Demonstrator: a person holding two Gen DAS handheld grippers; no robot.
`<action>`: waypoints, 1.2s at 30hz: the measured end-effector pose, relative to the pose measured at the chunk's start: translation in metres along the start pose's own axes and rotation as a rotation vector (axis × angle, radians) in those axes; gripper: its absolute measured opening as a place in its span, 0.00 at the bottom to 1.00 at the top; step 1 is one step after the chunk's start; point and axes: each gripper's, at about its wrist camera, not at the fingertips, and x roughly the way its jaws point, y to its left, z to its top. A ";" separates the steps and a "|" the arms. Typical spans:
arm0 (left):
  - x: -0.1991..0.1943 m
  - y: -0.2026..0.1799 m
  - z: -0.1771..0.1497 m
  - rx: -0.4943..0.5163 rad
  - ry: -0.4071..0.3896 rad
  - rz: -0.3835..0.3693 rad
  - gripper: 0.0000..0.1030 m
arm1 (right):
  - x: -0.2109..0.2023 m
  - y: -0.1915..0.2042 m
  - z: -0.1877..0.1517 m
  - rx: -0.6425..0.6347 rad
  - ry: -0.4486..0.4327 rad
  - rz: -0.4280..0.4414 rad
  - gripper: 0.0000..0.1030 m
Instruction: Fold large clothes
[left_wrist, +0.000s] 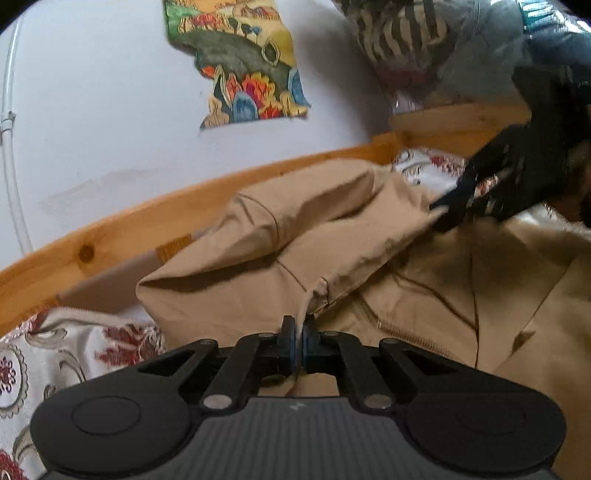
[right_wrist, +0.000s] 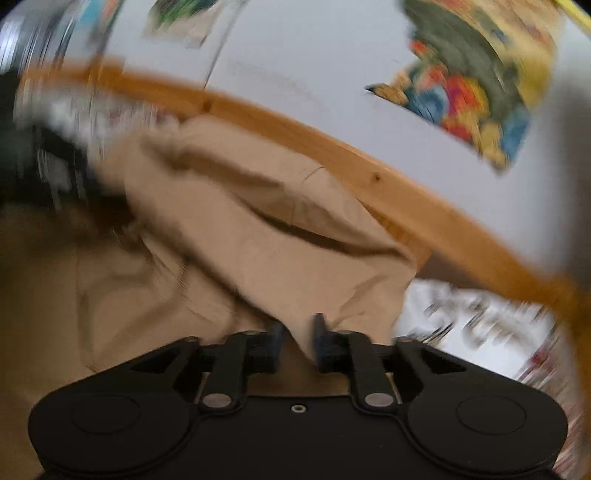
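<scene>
A large tan jacket (left_wrist: 295, 240) with a zip lies bunched on a bed, one part folded over toward the wooden rail. My left gripper (left_wrist: 298, 332) is shut on a pinch of its fabric at the near edge. At the right of the left wrist view, my right gripper (left_wrist: 458, 206) reaches the jacket's far corner. The right wrist view is blurred; there the jacket (right_wrist: 258, 240) fills the middle. The right gripper (right_wrist: 298, 332) has its jaws apart, and a fold of tan cloth hangs loosely between them.
A floral bedspread (left_wrist: 74, 350) covers the bed under the jacket. A wooden bed rail (left_wrist: 147, 218) runs along a white wall with a colourful poster (left_wrist: 243, 66). Striped and grey clothes (left_wrist: 406, 33) are piled at the top right.
</scene>
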 end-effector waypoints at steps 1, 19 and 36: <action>0.002 -0.002 -0.001 0.005 0.010 -0.005 0.03 | -0.007 -0.005 0.003 0.083 -0.023 0.059 0.43; -0.015 0.003 -0.002 -0.091 0.088 -0.162 0.24 | 0.067 -0.050 0.041 1.208 0.103 0.260 0.20; 0.076 0.000 0.026 -0.281 0.194 -0.104 0.08 | 0.001 -0.041 0.061 1.012 -0.043 0.346 0.09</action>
